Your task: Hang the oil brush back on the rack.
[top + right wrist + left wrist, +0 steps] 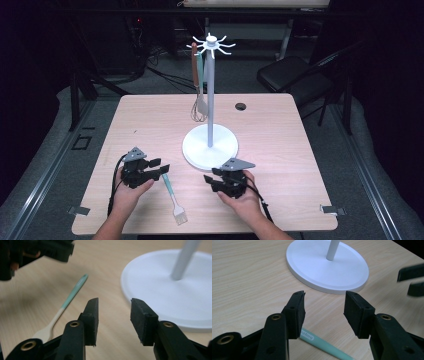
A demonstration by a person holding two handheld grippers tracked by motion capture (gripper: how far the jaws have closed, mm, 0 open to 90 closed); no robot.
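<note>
White stand base (210,147) sits beside brush (173,196).

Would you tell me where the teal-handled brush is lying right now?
In the high view, the brush lies flat on the table's near side, between the left gripper and right gripper, left of the stand's base.

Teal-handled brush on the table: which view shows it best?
The high view: the whole brush shows, teal handle to pale bristled head, lying on the table between the hands. The right gripper view gives its handle and neck, blurred. The left gripper view catches just a stretch of teal handle.
</note>
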